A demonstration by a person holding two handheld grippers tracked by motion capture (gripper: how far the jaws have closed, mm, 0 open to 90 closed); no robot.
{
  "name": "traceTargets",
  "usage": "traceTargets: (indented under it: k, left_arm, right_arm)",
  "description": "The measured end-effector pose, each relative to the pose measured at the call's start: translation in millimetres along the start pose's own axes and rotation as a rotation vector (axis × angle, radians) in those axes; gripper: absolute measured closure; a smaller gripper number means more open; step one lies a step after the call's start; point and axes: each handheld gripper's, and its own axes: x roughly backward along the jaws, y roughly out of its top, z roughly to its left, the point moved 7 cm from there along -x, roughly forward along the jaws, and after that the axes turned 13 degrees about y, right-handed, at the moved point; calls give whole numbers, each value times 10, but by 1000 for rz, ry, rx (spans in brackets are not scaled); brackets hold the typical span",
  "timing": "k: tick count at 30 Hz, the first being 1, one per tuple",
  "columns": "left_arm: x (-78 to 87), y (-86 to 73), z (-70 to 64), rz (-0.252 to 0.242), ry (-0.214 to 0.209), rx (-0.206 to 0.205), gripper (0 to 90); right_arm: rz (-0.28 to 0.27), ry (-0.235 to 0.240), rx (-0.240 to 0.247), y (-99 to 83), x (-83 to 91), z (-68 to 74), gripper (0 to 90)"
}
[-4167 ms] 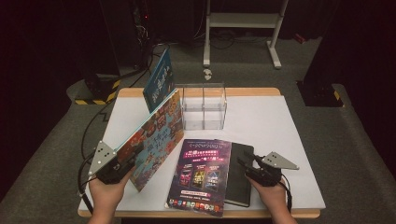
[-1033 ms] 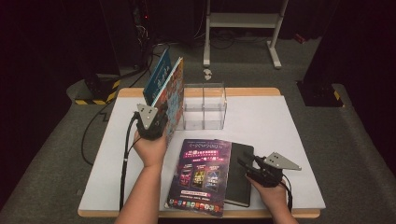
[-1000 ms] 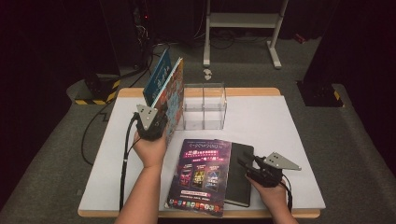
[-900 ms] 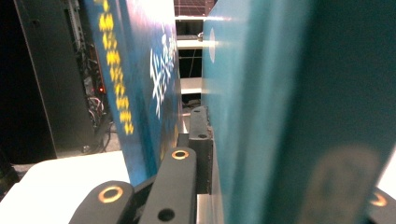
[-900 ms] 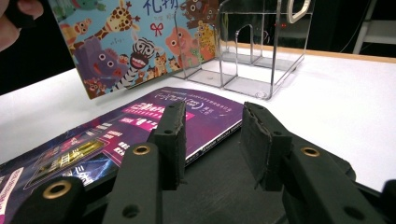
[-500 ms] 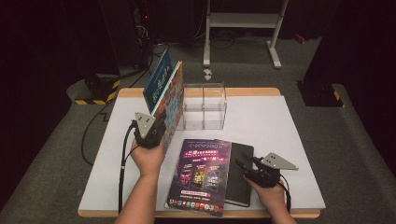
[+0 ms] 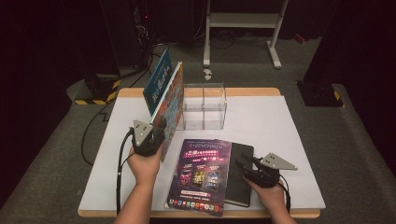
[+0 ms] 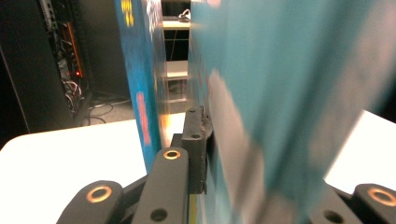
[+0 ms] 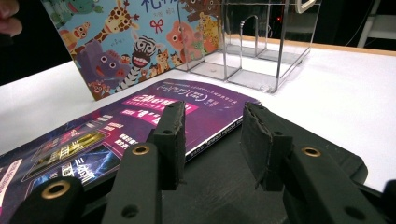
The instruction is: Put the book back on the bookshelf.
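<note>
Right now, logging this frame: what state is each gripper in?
Left gripper: shut on the animal picture book.
Right gripper: open, holding nothing, above the black notebook.

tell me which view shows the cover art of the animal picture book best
The right gripper view: the picture book faces that camera, so the zebra, giraffe and other cartoon animals are sharp. The high view shows it nearly edge-on, standing beside the clear organizer. The left gripper view shows it as a teal blur.

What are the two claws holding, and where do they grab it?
The left claw pinches the animal picture book at its near bottom edge, standing it upright. The right claw is open above the black notebook, holding nothing.
</note>
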Motion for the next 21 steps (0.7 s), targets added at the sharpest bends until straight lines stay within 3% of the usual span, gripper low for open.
traceTargets:
  k: [12,21]
  left_arm:
    - [182,-283,183,42,27,9,764]
    - [162,-285,229,5,76,-17,806]
  right_arm:
    - [2,2,3,-3,-6,10,593]
    - [2,3,6,-2,-13,23,593]
